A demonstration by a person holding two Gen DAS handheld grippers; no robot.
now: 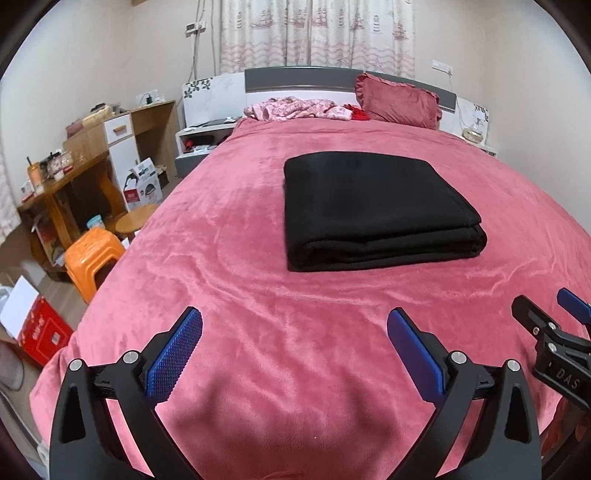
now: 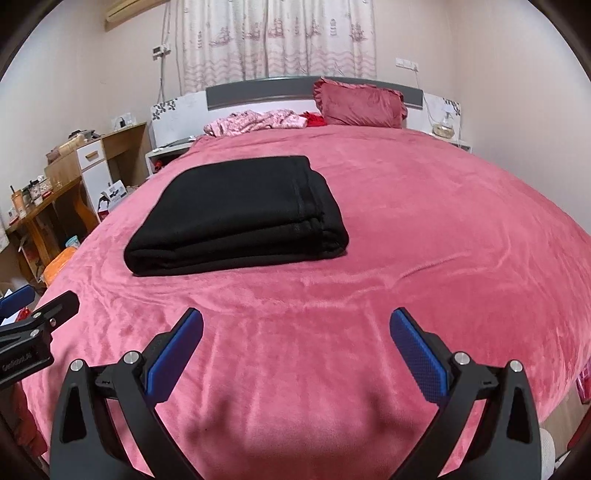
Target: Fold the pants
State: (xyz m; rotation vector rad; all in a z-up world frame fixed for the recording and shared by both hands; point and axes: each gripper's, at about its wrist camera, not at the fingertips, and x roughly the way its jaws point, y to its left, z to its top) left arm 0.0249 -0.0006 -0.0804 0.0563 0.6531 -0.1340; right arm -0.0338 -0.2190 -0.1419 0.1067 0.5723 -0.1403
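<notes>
Black, soft and thick, the folded pants (image 1: 376,210) on the pink bed (image 1: 258,295) look limp and light, best pinched at a folded edge, while the left gripper (image 1: 294,325) and the right gripper (image 2: 295,325) both stand spread wide, holding nothing.

Bare bedspread (image 1: 258,332) around folded pants (image 1: 376,210)

A bed (image 1: 258,295) under a pink plush blanket fills the room, its grey-and-white headboard (image 1: 295,79) below ship-patterned curtains (image 1: 314,33), with a wooden desk (image 1: 70,177) and orange stool (image 1: 92,258) to the bed's left.
</notes>
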